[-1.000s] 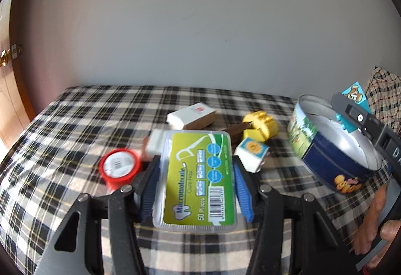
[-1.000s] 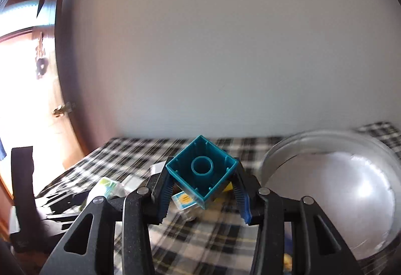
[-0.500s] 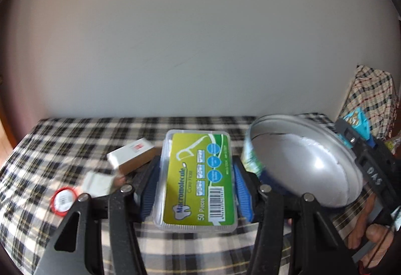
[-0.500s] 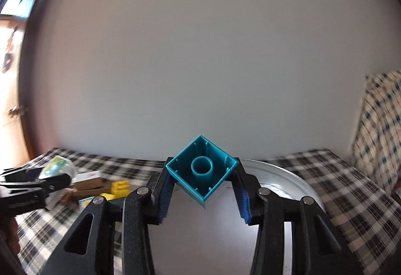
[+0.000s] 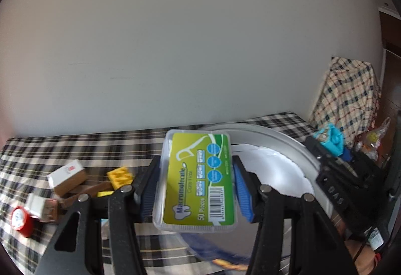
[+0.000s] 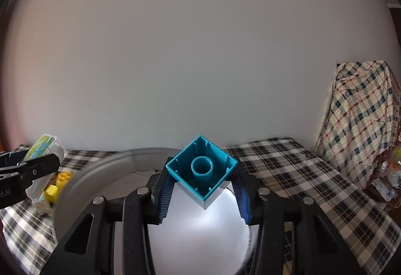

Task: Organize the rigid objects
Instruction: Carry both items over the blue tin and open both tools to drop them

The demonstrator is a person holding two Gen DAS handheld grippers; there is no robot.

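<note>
My left gripper [image 5: 196,189] is shut on a clear box of dental floss picks [image 5: 198,181] with a green label, held over the near rim of a round metal tin [image 5: 288,149]. The right gripper [image 6: 203,189] is shut on a teal toy brick [image 6: 201,170], its hollow underside facing the camera, above the tin's [image 6: 75,187] white inside. In the left wrist view the right gripper [image 5: 333,149] with the teal brick [image 5: 330,139] hangs over the tin's far right rim. In the right wrist view the left gripper [image 6: 27,169] with the box [image 6: 46,147] shows at the left edge.
On the checked cloth [image 5: 50,154] left of the tin lie a white and brown carton [image 5: 66,176], a yellow brick [image 5: 120,176], a small white box [image 5: 36,204] and a red-capped jar [image 5: 21,219]. A plaid-covered object [image 6: 363,119] stands at the right by the wall.
Both grippers swung right toward the tin, carrying their loads. The loose items slid to the left of the left wrist view. The tin now fills the space below the teal brick.
</note>
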